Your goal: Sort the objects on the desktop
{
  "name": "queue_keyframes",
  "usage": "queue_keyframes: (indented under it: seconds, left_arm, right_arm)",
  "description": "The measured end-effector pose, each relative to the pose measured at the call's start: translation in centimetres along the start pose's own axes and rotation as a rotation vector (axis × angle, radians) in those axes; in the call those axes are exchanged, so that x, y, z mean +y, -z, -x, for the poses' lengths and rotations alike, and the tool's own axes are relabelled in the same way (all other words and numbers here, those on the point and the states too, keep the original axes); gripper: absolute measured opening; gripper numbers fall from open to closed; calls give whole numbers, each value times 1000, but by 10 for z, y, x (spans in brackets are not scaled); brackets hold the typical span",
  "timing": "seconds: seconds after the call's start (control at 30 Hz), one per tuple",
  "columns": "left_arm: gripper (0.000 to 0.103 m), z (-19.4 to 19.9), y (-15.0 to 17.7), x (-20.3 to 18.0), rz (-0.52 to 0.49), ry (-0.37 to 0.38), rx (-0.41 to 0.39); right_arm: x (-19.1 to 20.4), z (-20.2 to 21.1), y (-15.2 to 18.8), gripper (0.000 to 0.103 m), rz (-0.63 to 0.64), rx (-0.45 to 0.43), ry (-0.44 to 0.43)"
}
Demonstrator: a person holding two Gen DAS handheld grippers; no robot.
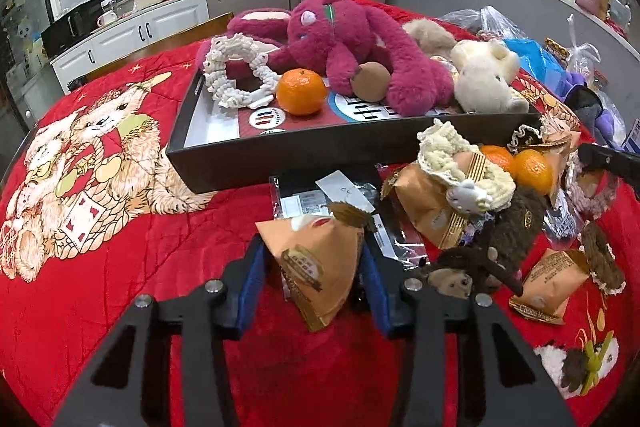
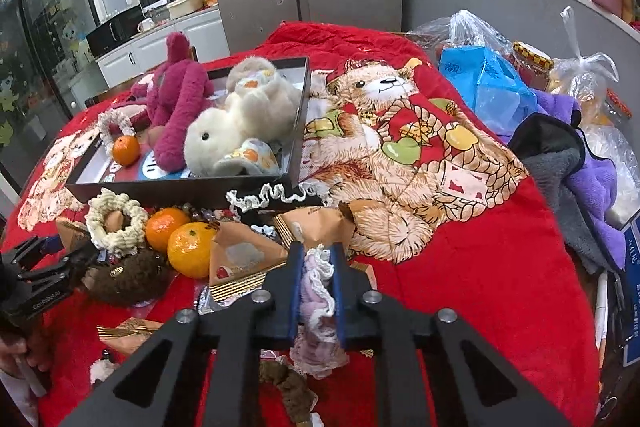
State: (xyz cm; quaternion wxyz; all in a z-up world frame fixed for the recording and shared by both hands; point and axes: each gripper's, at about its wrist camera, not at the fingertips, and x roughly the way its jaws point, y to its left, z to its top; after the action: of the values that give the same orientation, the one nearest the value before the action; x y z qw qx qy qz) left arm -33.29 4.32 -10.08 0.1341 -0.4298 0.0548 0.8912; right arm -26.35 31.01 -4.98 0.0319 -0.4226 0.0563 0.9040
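Observation:
My left gripper is shut on an orange triangular snack packet, held over the red blanket in front of the black tray. The tray holds a magenta plush rabbit, a cream plush, a white rope ring and a tangerine. My right gripper is shut on a pink lacy fabric piece. Beside it lie two tangerines, snack packets, a cream crocheted ring and a brown plush. The left gripper also shows at the right wrist view's left edge.
Plastic bags, a blue bag, a jar and purple and grey cloths crowd the table's right side. More packets, a clear sleeve and a brown crocheted piece lie on the blanket. A fridge and cabinets stand behind.

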Motion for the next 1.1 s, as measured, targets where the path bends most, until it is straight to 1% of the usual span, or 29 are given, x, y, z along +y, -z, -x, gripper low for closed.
queue_keyframes:
  seconds: [0.17, 0.27, 0.47, 0.63, 0.83, 1.1]
  left_arm:
    - [40, 3, 1, 5, 24, -2, -7]
    - [38, 6, 2, 4, 13, -19, -14]
    - [38, 19, 0, 6, 14, -19, -51]
    - [38, 30, -2, 11, 28, -22, -76]
    - [38, 38, -3, 13, 33, -30, -98]
    - [38, 45, -2, 9, 27, -18, -112]
  right_arm:
    - [-1, 10, -2, 11, -8, -31, -9]
    - [-3, 18, -3, 11, -24, -57, -28]
    - [-3, 32, -6, 11, -49, -106, -84]
    - [6, 36, -7, 11, -42, -120, -136]
    - [20, 39, -6, 11, -10, -133, -147]
    - [30, 44, -6, 11, -13, -148, -195]
